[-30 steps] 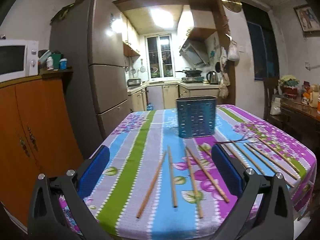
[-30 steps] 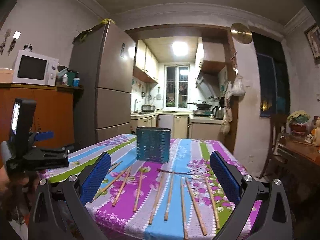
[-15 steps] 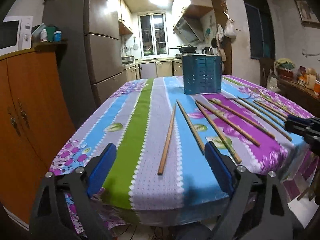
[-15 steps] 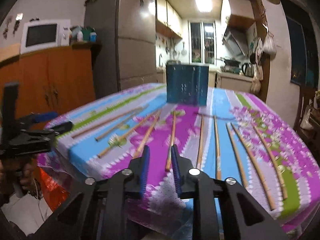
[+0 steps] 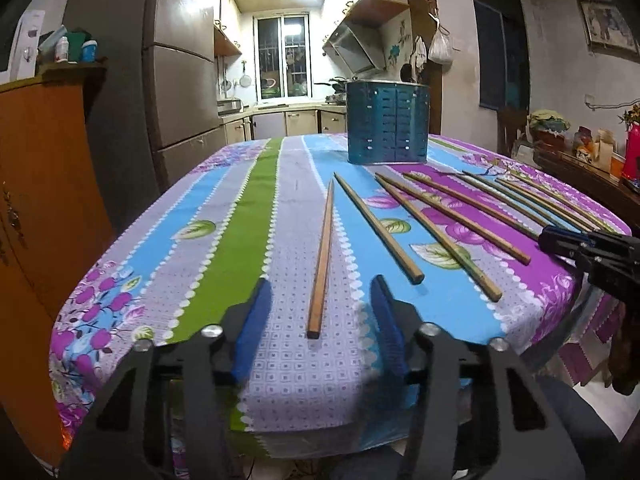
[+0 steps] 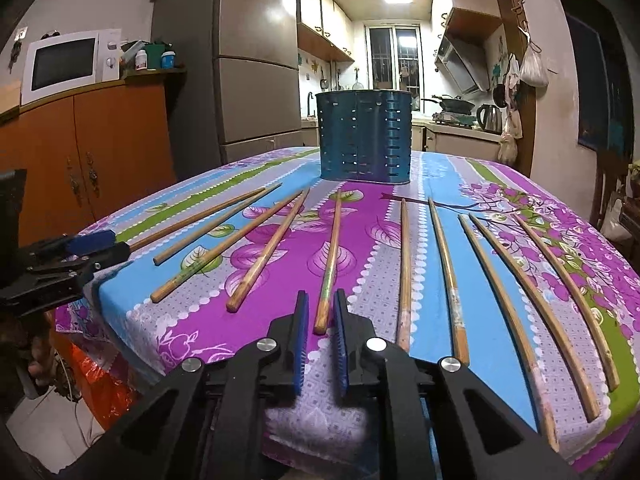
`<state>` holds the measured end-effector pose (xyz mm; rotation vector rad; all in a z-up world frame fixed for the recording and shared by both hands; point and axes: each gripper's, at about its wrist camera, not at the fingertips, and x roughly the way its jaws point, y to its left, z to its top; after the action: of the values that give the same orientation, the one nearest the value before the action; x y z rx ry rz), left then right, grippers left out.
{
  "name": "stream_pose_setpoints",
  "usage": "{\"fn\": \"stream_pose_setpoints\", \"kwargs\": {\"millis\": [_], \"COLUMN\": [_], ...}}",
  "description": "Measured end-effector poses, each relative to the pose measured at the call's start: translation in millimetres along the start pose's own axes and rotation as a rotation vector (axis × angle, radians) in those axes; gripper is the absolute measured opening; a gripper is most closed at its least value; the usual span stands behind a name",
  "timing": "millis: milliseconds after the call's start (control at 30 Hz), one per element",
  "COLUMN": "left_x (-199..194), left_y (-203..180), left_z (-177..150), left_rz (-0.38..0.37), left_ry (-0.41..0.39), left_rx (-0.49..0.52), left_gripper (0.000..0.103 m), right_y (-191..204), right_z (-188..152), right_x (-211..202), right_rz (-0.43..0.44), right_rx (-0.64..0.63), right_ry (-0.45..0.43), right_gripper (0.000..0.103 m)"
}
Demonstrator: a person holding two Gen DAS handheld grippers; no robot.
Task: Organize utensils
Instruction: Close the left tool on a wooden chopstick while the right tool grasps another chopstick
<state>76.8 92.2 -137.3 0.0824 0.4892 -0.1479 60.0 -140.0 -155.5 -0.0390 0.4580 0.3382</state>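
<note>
Wooden chopsticks (image 6: pixel 404 272) are spread in a row across the floral-striped tabletop (image 5: pixel 224 240), before the upright blue perforated metal holder (image 6: pixel 365 136). One chopstick's near end is framed by each hand-held gripper: left (image 5: pixel 320 332) parted wide, right (image 6: pixel 321 330) narrowly apart, nothing clamped.

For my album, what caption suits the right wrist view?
Right gripper lines up on one chopstick, blue holder waiting behind.
</note>
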Motion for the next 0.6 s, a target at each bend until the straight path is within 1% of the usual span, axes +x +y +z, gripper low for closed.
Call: {"fn": "stream_pose_setpoints", "kwargs": {"millis": [33, 100, 133, 167, 233, 300, 600], "left_x": [3, 6, 6, 7, 8, 9, 7], "left_y": [1, 1, 1, 1, -2, -4, -4], "left_z": [-1, -3, -3, -3, -4, -5, -12], "left_rz": [-0.009, -0.022, -0.026, -0.032, -0.041, -0.041, -0.038], "left_ry": [0.004, -0.004, -0.008, -0.012, -0.023, -0.035, -0.073], "left_rx": [-0.003, -0.005, -0.004, -0.001, 0.005, 0.012, 0.005], "left_gripper": [0.039, 0.034, 0.027, 0.023, 0.02, 0.019, 0.019], "right_y": [0, -1, -1, -1, -2, -2, -3], "right_z": [0, -1, -1, -1, 0, 0, -1], "right_x": [0, 0, 0, 0, 1, 1, 1], "right_rz": [0.001, 0.004, 0.007, 0.009, 0.013, 0.013, 0.015], "right_rx": [0.001, 0.002, 0.002, 0.002, -0.002, -0.001, 0.001], "right_ry": [-0.003, -0.009, -0.01, -0.012, -0.013, -0.013, -0.014], "right_gripper": [0.014, 0.014, 0.013, 0.013, 0.013, 0.013, 0.013]}}
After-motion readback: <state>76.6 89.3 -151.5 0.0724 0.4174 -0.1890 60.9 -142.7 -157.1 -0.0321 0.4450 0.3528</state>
